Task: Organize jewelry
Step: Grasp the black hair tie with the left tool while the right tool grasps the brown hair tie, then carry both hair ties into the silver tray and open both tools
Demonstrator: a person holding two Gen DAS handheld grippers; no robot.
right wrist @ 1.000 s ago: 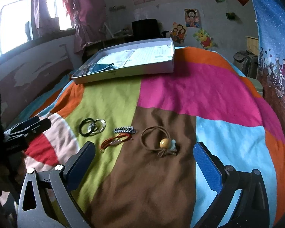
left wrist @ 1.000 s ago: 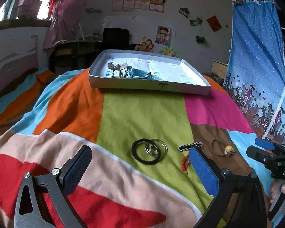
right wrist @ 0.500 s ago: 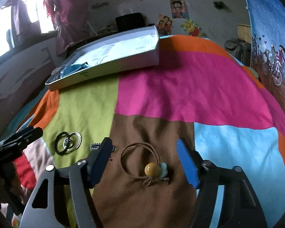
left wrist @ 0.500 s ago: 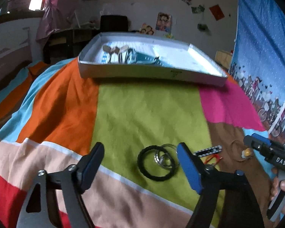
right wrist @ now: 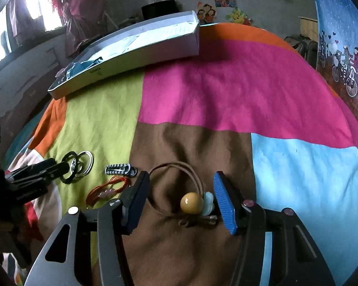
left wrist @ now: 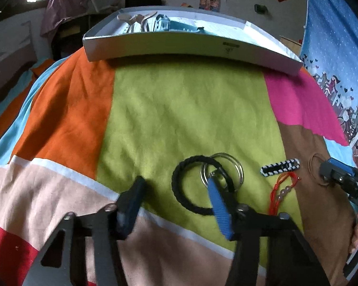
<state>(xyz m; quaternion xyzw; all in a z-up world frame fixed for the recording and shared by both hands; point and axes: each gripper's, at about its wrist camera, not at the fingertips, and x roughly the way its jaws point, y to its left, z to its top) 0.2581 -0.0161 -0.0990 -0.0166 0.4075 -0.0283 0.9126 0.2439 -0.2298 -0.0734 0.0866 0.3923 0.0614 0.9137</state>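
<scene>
Left gripper [left wrist: 176, 200], jaws just narrowing, half-spread across a black braided hair tie [left wrist: 179, 188] by silver rings [left wrist: 236, 166]. Right gripper [right wrist: 179, 202], also narrowing, straddles a brown tie [right wrist: 195, 178] with yellow bead [right wrist: 191, 202], unpinched.

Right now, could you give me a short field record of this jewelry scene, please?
surface: patchwork blanket
box: grey tray, far side
left gripper: closing around black hair tie linked with metal rings
right gripper: closing around brown cord with yellow bead
loose: striped clip, red string bracelet
</scene>
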